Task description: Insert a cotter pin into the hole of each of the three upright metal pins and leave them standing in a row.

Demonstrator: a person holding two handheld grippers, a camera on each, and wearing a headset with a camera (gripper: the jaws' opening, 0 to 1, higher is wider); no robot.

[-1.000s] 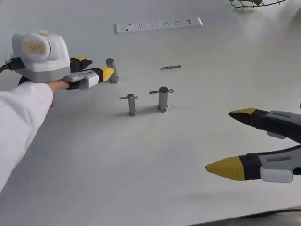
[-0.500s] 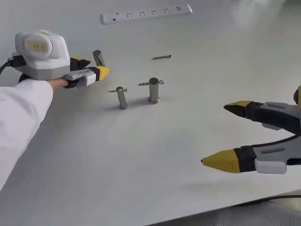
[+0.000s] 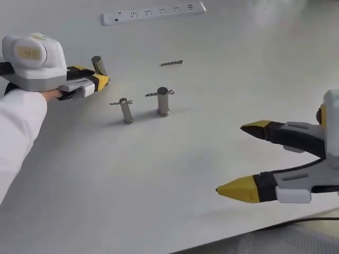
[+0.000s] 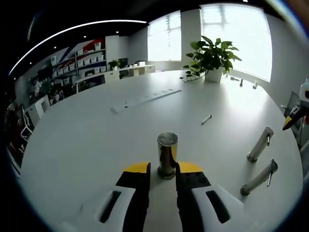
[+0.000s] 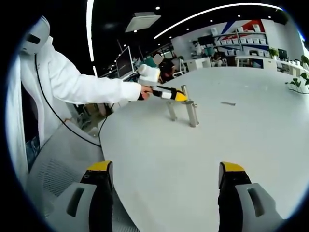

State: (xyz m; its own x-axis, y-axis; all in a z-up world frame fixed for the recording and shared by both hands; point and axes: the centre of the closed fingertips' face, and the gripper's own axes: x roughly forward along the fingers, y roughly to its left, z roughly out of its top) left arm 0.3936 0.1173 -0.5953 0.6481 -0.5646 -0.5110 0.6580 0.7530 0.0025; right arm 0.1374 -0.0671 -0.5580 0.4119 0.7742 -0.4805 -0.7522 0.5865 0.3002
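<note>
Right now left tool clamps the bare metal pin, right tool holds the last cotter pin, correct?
No: the right tool is open and empty; the head view shows the last cotter pin lying on the table. The left tool does clamp the bare metal pin.

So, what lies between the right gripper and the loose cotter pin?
Bare tabletop, seen in the head view, separates the right gripper from the loose cotter pin.
</note>
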